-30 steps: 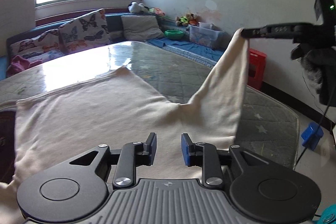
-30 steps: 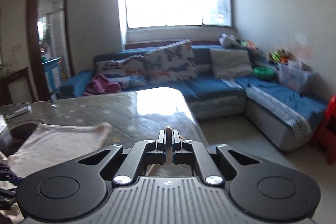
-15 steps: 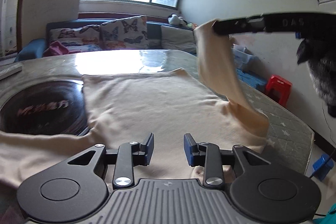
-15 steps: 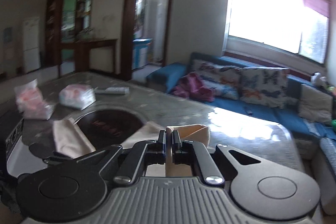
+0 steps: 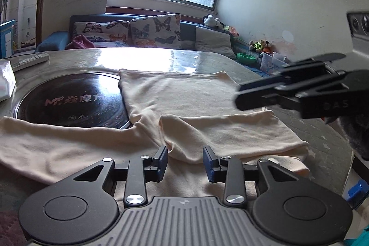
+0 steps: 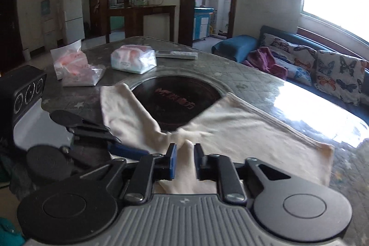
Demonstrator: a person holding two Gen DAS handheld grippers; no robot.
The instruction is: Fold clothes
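The cream knit garment (image 5: pixel 191 105) lay flat on the glass-topped bench (image 5: pixel 198 61), right sleeve folded inward. The right hand-held gripper (image 6: pixel 185 158) was opening, cloth loose between its jaws; the left hand-held gripper (image 5: pixel 185 163) stood released. Next probably the left sleeve.

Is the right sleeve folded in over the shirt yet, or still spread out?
Folded in. The sleeve lies flat across the shirt, and the opening right gripper is letting it go.

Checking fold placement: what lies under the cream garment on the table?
The cream garment lies mostly on the glossy table. Its left part overlaps the edge of the dark round cooktop. Anything else beneath it is covered by the fabric.
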